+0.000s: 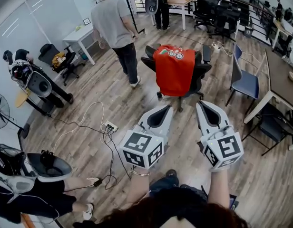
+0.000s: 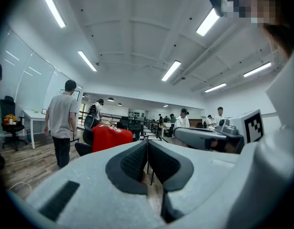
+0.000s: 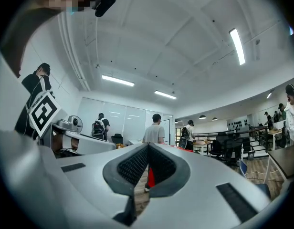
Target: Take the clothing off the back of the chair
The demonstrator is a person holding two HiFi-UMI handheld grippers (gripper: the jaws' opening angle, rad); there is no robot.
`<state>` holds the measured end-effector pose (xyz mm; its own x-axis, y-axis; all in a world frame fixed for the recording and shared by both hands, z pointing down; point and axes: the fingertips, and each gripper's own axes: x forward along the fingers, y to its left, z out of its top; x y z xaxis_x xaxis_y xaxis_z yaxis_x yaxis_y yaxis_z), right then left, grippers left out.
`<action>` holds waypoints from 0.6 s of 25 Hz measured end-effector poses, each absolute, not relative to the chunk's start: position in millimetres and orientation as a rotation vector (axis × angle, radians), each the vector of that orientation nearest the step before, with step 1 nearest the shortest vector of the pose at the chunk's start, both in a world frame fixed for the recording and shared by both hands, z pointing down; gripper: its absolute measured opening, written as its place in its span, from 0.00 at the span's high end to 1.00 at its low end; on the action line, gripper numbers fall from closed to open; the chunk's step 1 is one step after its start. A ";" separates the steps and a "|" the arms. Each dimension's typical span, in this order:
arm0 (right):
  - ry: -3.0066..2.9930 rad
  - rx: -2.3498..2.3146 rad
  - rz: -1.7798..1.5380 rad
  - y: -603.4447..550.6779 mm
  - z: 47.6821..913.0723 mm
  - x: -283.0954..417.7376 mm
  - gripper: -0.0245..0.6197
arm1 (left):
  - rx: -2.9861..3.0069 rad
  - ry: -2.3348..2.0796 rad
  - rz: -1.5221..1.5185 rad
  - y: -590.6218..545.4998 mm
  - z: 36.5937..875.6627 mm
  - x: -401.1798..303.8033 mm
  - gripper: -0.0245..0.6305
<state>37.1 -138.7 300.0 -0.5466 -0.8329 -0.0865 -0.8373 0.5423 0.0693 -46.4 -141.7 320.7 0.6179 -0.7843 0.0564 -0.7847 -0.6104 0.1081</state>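
**Head view.** Left gripper (image 1: 163, 114) and right gripper (image 1: 206, 112): jaws closed, empty, side by side, well short of the target. Shirt (image 1: 174, 70): red, draped over the back of the chair (image 1: 202, 70), ahead of both tips.
- Risk: closed jaws would only push the cloth or roll the chair away, so they must part before contact.
- Risk: a pinch on one layer could drag the shirt against the backrest and snag it.
- Risk: the power strip (image 1: 111, 126) and cable (image 1: 84, 115) lie on the floor to the left, where a foot could catch them. A person (image 1: 115, 23) stands near the chair.
- Hidden: the shirt's far side and most of the seat.

**Left gripper view.** Pads (image 2: 136, 161) together, nothing between them. The shirt (image 2: 106, 136) is small and left of the jaw line, with its lower edge cut off by the gripper body.

**Right gripper view.** Pads (image 3: 137, 165) together and empty. Only a red sliver of shirt (image 3: 150, 178) shows below the tips. The chair cannot be made out.
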 end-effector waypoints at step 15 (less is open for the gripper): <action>2.681 -1.558 0.150 -184.8 298.5 9.8 0.96 | 2.777 -1.238 0.009 -194.1 317.6 -72.1 0.93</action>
